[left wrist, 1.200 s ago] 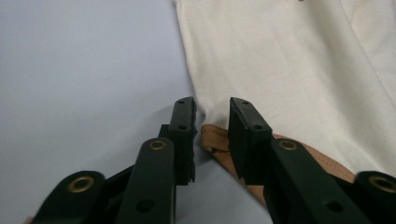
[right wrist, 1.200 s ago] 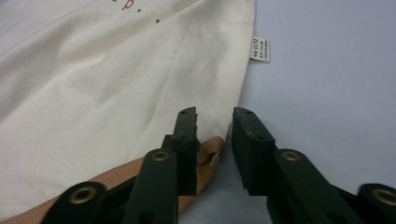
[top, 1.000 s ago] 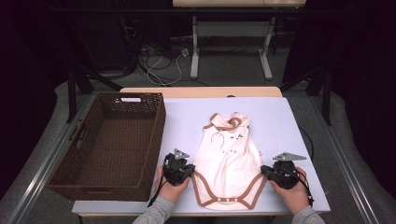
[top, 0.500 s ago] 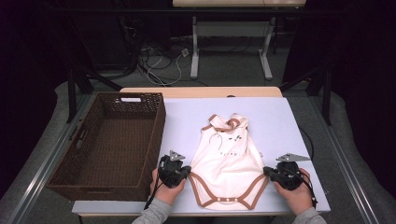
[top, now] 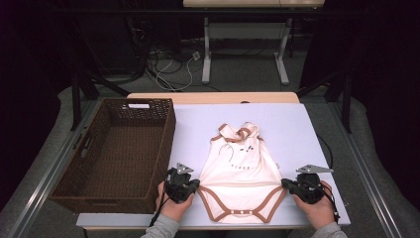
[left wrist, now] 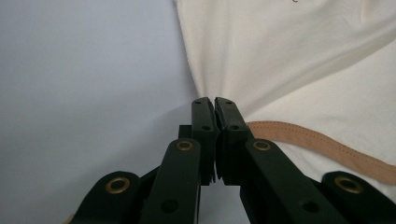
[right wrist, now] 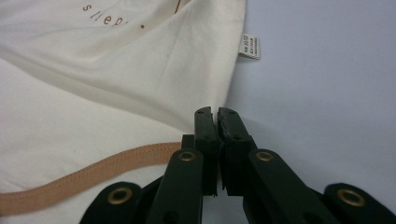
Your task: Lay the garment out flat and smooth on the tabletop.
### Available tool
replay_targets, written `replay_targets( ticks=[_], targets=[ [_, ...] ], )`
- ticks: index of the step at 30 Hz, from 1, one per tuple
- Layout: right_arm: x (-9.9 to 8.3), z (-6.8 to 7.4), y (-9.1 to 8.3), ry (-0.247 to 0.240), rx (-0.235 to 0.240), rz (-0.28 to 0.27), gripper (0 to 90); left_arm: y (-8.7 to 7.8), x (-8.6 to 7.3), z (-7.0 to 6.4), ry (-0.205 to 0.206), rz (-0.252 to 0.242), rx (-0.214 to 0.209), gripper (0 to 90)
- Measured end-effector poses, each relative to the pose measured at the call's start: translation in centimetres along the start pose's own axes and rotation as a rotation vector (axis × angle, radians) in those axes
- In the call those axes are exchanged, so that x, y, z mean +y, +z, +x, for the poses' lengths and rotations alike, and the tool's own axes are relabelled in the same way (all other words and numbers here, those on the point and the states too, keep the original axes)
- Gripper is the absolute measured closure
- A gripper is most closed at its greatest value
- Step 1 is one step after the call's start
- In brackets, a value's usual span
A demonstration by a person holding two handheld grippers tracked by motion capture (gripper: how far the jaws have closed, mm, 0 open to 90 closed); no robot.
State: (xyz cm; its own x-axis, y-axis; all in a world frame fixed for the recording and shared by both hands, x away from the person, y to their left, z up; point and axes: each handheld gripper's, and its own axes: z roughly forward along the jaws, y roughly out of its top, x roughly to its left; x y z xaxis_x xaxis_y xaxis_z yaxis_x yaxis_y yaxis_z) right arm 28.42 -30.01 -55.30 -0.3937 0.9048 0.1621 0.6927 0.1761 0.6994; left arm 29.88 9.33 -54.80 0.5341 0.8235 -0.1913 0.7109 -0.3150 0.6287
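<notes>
Cream cotton baby bodysuit with tan trim lies flat on the pale lilac counter, neck opening at 12 o'clock, snap edge at 6 o'clock. The left hand-held gripper sits at the garment's 8 o'clock edge; in the left gripper view its jaws are pressed together on the side seam fabric just above the tan leg binding. The right hand-held gripper sits at the 4 o'clock edge, jaws likewise closed on the side seam, below the white care label. Compared with the frame one second earlier, both grippers and the bodysuit hem have shifted toward 6 o'clock. A dark brown woven wicker basket stands at 9 o'clock of the bodysuit.
</notes>
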Motion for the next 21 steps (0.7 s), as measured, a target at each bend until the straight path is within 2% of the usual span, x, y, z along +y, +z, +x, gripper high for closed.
replay_targets(
  ticks=[12, 16, 21],
  targets=[
    [-0.33, -0.04, -0.34, 0.003, 0.008, 0.007, 87.1, -0.33, -0.25, -0.17, -0.01, 0.009, -0.005, 87.1],
    [-0.2, 0.0, -0.33, 0.002, 0.009, 0.003, 85.0, -0.4, -0.17, -0.13, -0.005, -0.003, -0.006, 81.3],
    [0.11, 0.08, -0.5, 0.004, 0.027, -0.013, 76.0, -0.45, 0.4, -0.18, -0.008, -0.021, -0.012, 73.6]
  ],
)
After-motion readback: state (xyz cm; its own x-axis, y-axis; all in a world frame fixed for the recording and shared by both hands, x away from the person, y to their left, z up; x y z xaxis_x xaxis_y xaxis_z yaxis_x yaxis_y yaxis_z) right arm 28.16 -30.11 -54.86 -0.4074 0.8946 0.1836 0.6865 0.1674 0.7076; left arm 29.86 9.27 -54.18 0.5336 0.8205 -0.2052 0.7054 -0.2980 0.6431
